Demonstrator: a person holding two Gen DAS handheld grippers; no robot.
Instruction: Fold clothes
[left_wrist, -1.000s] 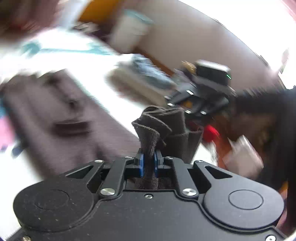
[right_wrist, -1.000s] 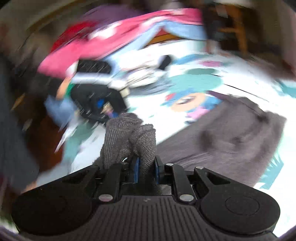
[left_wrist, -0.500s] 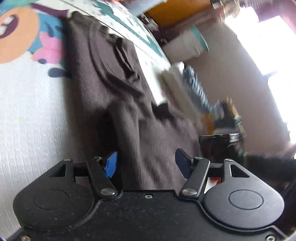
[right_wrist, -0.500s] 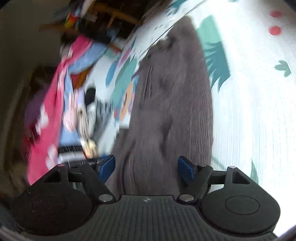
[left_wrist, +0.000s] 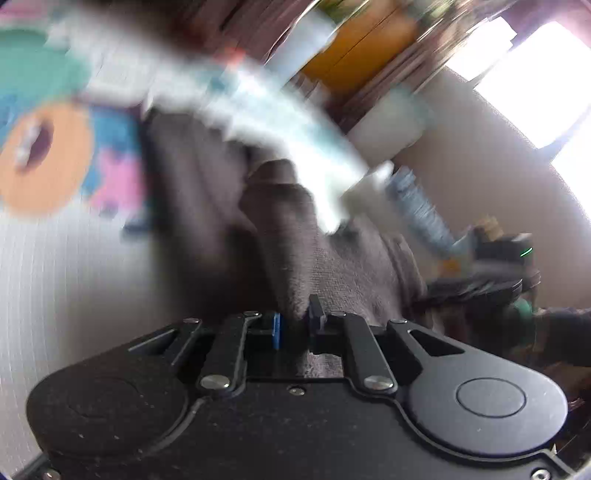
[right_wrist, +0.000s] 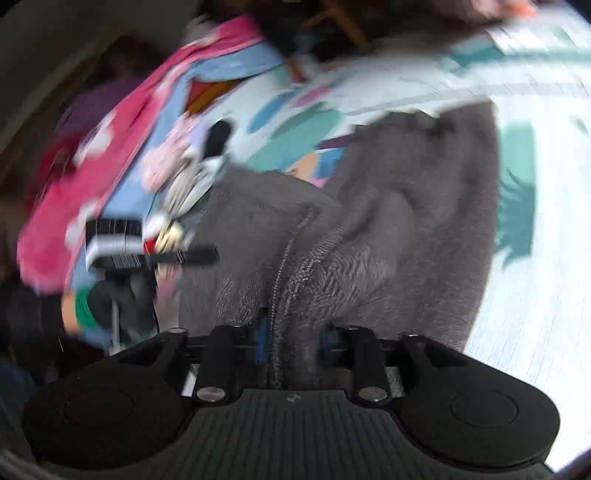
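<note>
Surface: printed mat (right_wrist: 535, 258), pale, with teal, orange, blue and pink cartoon shapes; whether floor or bed I cannot tell.
Garment: dark grey-brown knit sweater (right_wrist: 413, 206), spread on the mat, running from the near edge up toward the far edge; one fold of it lies over toward the pile side.
Garment, left view: same sweater (left_wrist: 332, 266), bunched up in a ridge straight ahead of the jaws; the orange cartoon disc (left_wrist: 44, 158) lies just beside its far-left edge.
Left hand-held gripper (left_wrist: 295, 325): jaws narrow and closing, a pinch of sweater cloth between the blue pad and the black one. The pads appear to press on the cloth, though blur makes this only probable.
Right hand-held gripper (right_wrist: 291, 339): jaws at middling width and closing, a ribbed hem or seam of the sweater standing between them. A gap shows between the cloth and the right-hand pad, so no firm grip is seen.
Other gripper seen from right view: left hand-held gripper appears at left, black with a striped marker, near the sweater's edge, held by a hand in a green-cuffed sleeve (right_wrist: 79, 310).
Pile: pink, blue and red clothes (right_wrist: 122, 147) heaped at the mat's far-left corner, apart from the sweater.
Background, left view: orange furniture (left_wrist: 354, 48), bright window (left_wrist: 535, 85), a white tub (left_wrist: 391, 122); all heavily blurred.
Image quality: strong motion blur in both views; fine detail unreliable.
</note>
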